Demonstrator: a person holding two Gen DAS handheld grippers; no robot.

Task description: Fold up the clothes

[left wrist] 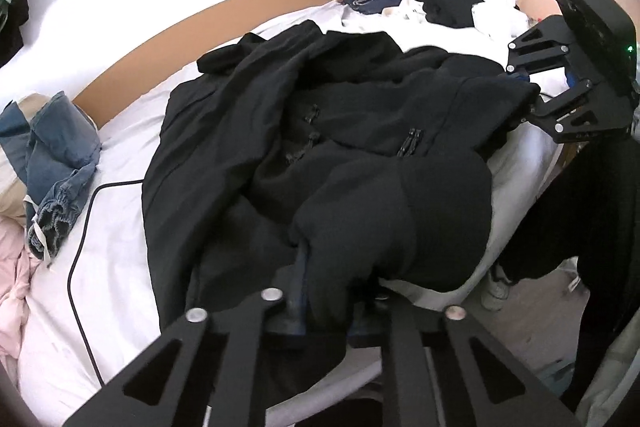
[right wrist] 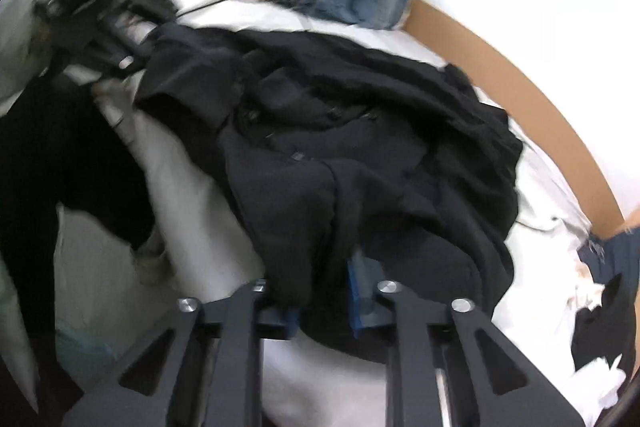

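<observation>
Black fleece [left wrist: 352,155] bunches over my left gripper [left wrist: 336,311], so I cannot see its fingertips. The right wrist view is smeared; my right gripper [right wrist: 324,303] is half buried too. At three o'clock there, a clothes pile [right wrist: 600,311] runs off-frame.

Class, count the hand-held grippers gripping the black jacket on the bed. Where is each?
2. The left hand-held gripper clamps the black jacket at its near edge by the bedside; the right hand-held gripper clamps the opposite end, near the clothes pile.
</observation>
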